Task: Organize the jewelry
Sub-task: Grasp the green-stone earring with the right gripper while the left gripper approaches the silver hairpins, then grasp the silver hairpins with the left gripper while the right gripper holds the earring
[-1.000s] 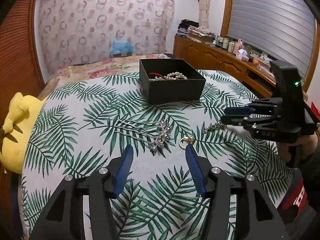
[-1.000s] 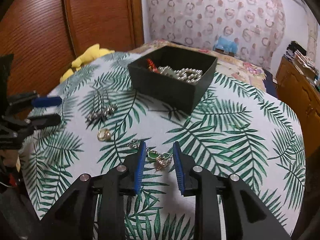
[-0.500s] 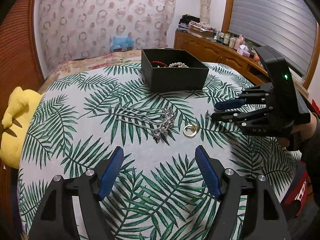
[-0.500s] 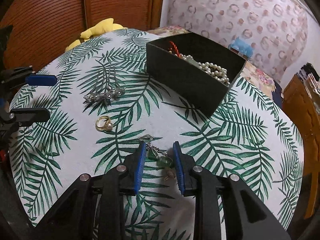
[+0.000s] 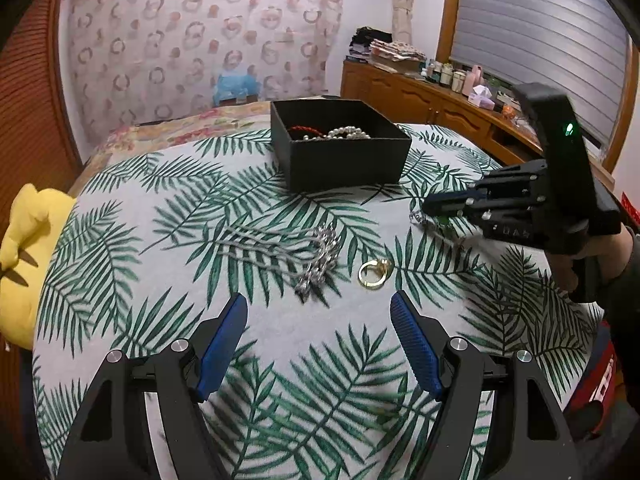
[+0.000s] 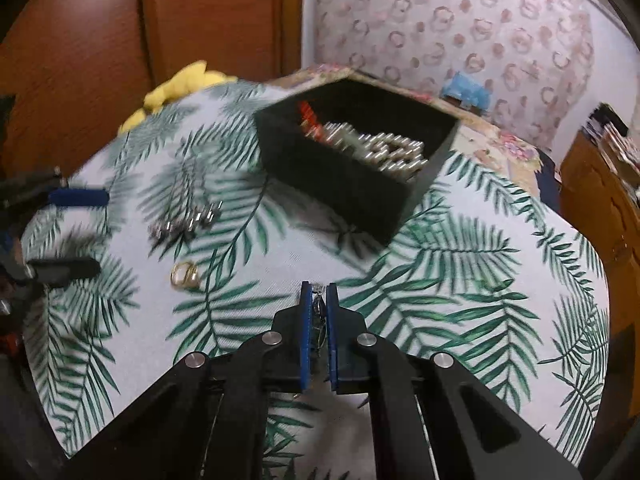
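A black jewelry box with a pearl necklace and a red piece inside stands at the far middle of the leaf-print tabletop. It also shows in the right wrist view. My right gripper is shut on a green-beaded chain, which hangs below it in the left wrist view. My left gripper is open and empty, just short of a gold ring and silver hairpins.
A yellow plush toy lies off the table's left edge. A wooden cabinet with bottles runs along the right wall. A patterned curtain hangs behind. A wooden wardrobe stands to the left in the right wrist view.
My right gripper has closed on the green-beaded chain and lifted it off the cloth. My left gripper has pulled back a little from the ring and hairpins.
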